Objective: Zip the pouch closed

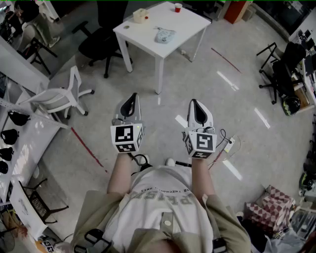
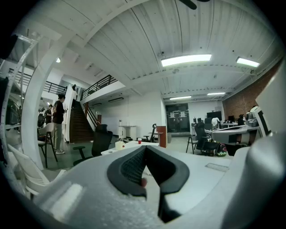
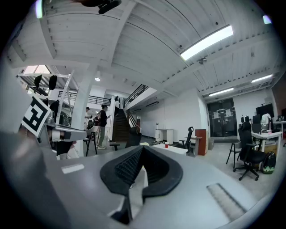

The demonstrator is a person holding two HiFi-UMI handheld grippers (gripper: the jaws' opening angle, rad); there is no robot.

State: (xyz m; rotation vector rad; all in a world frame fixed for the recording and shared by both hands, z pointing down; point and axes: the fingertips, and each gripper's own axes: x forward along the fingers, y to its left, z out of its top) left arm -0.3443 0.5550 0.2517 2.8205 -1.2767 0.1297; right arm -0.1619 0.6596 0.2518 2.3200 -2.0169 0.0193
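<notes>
Two closed claws, pouch well ahead, on table.

Open-plan office, loft type: white table, swivel chairs, staircase rising to a railed mezzanine, desks beyond, ceiling strip lights.

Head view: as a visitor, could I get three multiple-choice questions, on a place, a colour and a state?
1. Where does the pouch lie? A) on the white table B) on the floor C) in a gripper
2. What colour is the cup? A) blue B) red C) green
3. How are the left gripper and right gripper? A) both wide open B) both shut, empty C) shut on the pouch
Answers: 1 A, it lies on that table; 2 B, plainly red; 3 B, pads meet on nothing.
</notes>
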